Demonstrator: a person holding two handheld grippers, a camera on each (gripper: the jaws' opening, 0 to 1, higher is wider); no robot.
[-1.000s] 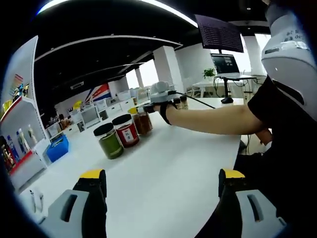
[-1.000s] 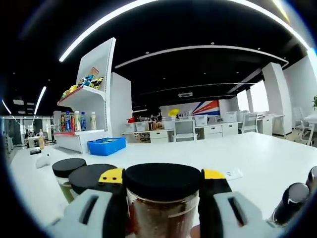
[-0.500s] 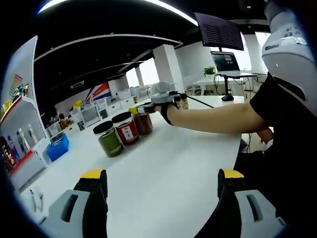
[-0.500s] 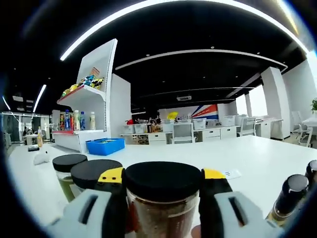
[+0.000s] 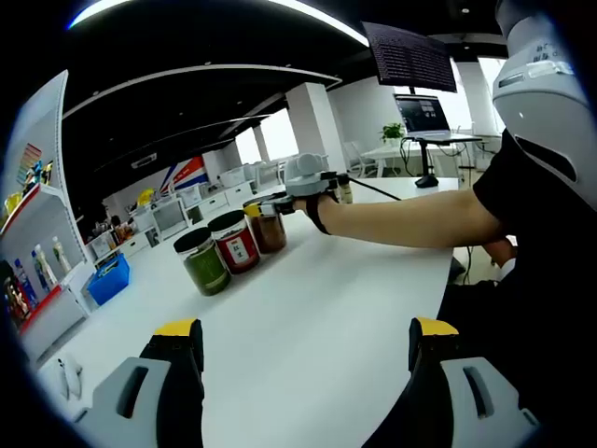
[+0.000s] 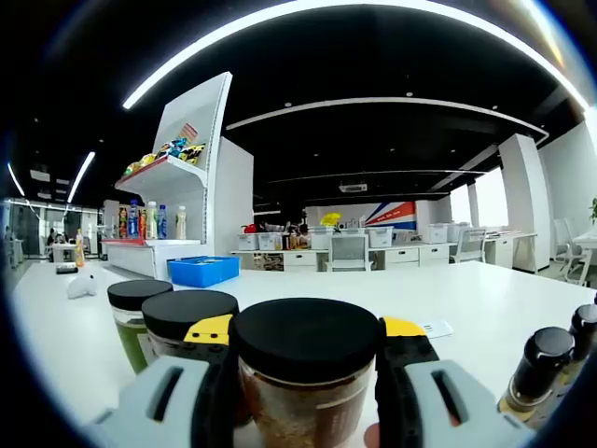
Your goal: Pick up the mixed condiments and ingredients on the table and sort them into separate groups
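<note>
Right gripper view: right gripper (image 6: 303, 369) is clamping brown-spice jar (image 6: 303, 387) beside 2 grouped jars, bottles (image 6: 541, 369) unsorted; left gripper (image 5: 303, 350) is idling w/ jaws apart.

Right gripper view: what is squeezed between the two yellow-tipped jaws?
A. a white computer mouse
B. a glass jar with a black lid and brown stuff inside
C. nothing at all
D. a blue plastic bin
B: the right gripper has its jaws closed on either side of the black-lidded glass jar of brown contents.
</note>
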